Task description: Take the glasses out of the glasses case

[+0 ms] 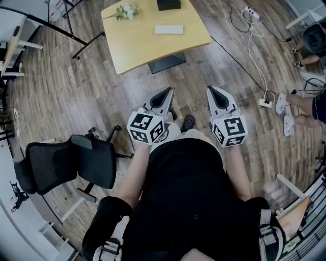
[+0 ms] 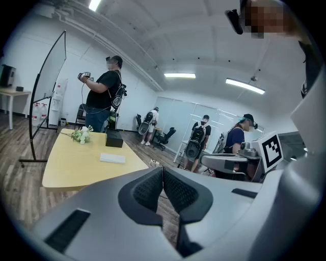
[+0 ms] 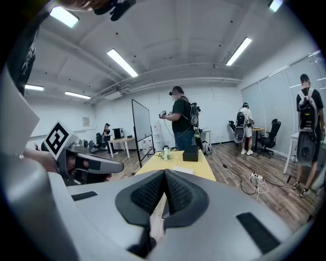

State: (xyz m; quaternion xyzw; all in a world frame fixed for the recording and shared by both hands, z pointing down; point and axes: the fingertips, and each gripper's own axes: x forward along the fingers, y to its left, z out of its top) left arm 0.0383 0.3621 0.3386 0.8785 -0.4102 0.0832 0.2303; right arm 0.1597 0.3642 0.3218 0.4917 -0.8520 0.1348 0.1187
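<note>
Wood floor [image 1: 61, 92] all round. Yellow table [image 1: 137, 46] at 12 o'clock from person, well apart from both grippers. Black office chair [image 1: 71, 163] at 8 o'clock. Left gripper [image 1: 168, 92] and right gripper [image 1: 212, 90] side by side over floor (each with jaws pressed together, nothing between). White glasses case [image 1: 168, 29] flat on table; black box [image 1: 168, 4] at its 12 o'clock, flowers [image 1: 126, 11] at 10 o'clock.
</note>
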